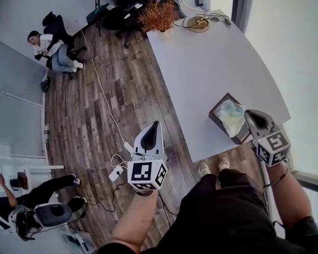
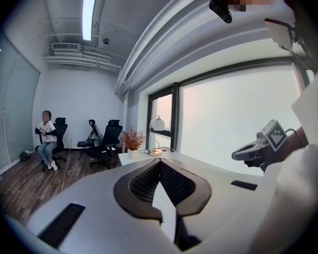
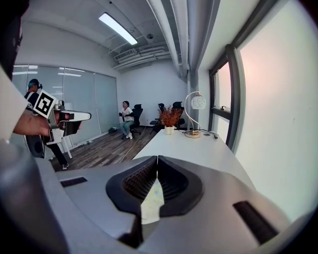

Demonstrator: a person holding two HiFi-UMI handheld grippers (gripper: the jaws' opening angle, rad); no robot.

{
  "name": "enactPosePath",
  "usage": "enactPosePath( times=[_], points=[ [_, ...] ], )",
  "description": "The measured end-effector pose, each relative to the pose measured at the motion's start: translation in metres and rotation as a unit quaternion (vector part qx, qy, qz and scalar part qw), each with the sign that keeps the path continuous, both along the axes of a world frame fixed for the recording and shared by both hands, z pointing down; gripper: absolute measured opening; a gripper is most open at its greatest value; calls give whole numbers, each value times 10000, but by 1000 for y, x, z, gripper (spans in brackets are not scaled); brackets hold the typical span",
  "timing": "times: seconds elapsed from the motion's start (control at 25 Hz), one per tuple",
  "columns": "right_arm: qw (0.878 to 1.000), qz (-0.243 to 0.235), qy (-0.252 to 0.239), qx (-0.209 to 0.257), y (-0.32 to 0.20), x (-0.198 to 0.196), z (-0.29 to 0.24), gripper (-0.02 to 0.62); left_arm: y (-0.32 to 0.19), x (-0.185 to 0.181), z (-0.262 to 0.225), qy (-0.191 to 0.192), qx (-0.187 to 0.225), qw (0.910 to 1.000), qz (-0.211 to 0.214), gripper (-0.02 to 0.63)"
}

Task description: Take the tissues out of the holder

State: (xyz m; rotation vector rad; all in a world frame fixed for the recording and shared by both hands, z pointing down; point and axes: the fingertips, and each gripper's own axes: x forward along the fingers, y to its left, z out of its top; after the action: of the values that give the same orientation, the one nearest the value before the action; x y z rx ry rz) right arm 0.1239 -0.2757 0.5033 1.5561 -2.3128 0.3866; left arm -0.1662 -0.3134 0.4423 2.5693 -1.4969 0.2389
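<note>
The holder [image 1: 219, 118] sits near the counter's [image 1: 212, 67] front edge, with tissues [image 1: 231, 116] in its open top. The right tongs [image 1: 249, 112], closed and empty, hang just beside it. The left tongs [image 1: 157, 125], also closed and empty, are over the floor [image 1: 95, 120].

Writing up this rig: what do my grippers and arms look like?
The left gripper and right gripper match: pale grey shells, black ribbed pads, a white cube with black square markers on each. Black clothes; forearms uncovered.
</note>
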Motion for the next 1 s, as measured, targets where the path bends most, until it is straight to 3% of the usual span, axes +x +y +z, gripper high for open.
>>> enactPosePath(
  times=[0.16, 0.4, 0.72, 1.0],
  points=[
    [9999, 109, 129, 33, -11, 2, 5, 8, -7, 5, 13, -61, -128, 9999, 16, 5],
    [9993, -215, 206, -223, -32, -10, 38, 176, -27, 7, 34, -246, -153, 9995, -82, 5],
    [9943, -686, -82, -807, -49, -32, 71, 306, -58, -7, 49, -365, -233, 9984, -367, 5],
    [9851, -1016, 62, -1388, -57, -39, 107, 321, -68, -7, 75, -417, -487, 9965, -538, 5]
  ],
)
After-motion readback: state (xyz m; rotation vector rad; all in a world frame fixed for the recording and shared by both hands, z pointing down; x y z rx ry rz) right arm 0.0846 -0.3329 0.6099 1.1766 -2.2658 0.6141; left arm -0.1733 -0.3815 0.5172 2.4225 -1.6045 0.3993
